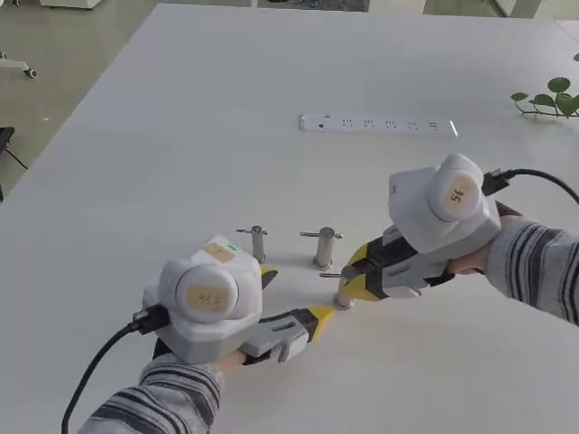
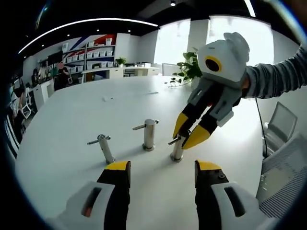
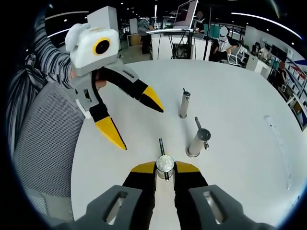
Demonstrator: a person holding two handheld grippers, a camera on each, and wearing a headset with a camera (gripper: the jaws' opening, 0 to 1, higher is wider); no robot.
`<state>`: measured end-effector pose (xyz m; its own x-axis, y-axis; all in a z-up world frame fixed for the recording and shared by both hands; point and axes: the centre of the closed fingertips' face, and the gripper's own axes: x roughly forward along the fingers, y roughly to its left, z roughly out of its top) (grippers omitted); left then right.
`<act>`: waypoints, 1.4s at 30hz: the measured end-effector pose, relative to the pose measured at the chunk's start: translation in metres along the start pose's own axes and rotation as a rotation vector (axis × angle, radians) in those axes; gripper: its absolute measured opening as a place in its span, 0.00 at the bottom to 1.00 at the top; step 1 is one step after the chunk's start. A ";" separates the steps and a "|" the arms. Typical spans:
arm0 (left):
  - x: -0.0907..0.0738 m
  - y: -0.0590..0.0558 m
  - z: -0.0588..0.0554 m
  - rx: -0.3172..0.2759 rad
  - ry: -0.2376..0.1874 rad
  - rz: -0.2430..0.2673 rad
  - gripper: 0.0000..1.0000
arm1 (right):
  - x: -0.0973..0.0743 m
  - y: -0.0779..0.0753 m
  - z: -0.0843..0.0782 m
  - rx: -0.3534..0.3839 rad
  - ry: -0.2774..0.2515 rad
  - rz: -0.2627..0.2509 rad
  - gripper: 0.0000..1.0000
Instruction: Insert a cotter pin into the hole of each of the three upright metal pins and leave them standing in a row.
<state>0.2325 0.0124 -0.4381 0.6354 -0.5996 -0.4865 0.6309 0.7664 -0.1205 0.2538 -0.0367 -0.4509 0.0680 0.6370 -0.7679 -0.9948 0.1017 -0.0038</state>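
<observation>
Three metal pins (image 1: 325, 247): closely spaced, narrow gaps between. Near side is closed off by left gripper (image 2: 162, 165) and right gripper (image 1: 351, 278). Table (image 1: 226, 108) behind is found bare as far as power strip (image 1: 378, 124).

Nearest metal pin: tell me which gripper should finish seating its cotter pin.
Right. The right gripper straddles the top of that metal pin, with the cotter pin poking out ahead; the left gripper hangs open, short of it.
</observation>
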 end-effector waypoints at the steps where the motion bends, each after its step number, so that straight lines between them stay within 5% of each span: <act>1: -0.002 0.000 0.001 0.012 -0.004 0.001 0.54 | -0.002 -0.002 -0.001 -0.001 0.000 -0.002 0.08; 19: -0.030 0.010 0.004 0.021 -0.028 -0.003 0.78 | -0.030 -0.039 -0.020 -0.015 0.055 -0.042 0.08; 32: -0.037 0.017 0.007 -0.003 -0.043 0.005 0.87 | -0.032 -0.061 -0.033 -0.014 0.084 -0.041 0.08; 42: -0.039 0.025 0.010 -0.043 -0.054 0.028 0.88 | -0.031 -0.065 -0.036 -0.009 0.082 -0.034 0.08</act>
<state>0.2285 0.0526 -0.4134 0.6761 -0.5885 -0.4434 0.5936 0.7915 -0.1453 0.3132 -0.0910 -0.4500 0.0959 0.5682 -0.8173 -0.9927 0.1151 -0.0365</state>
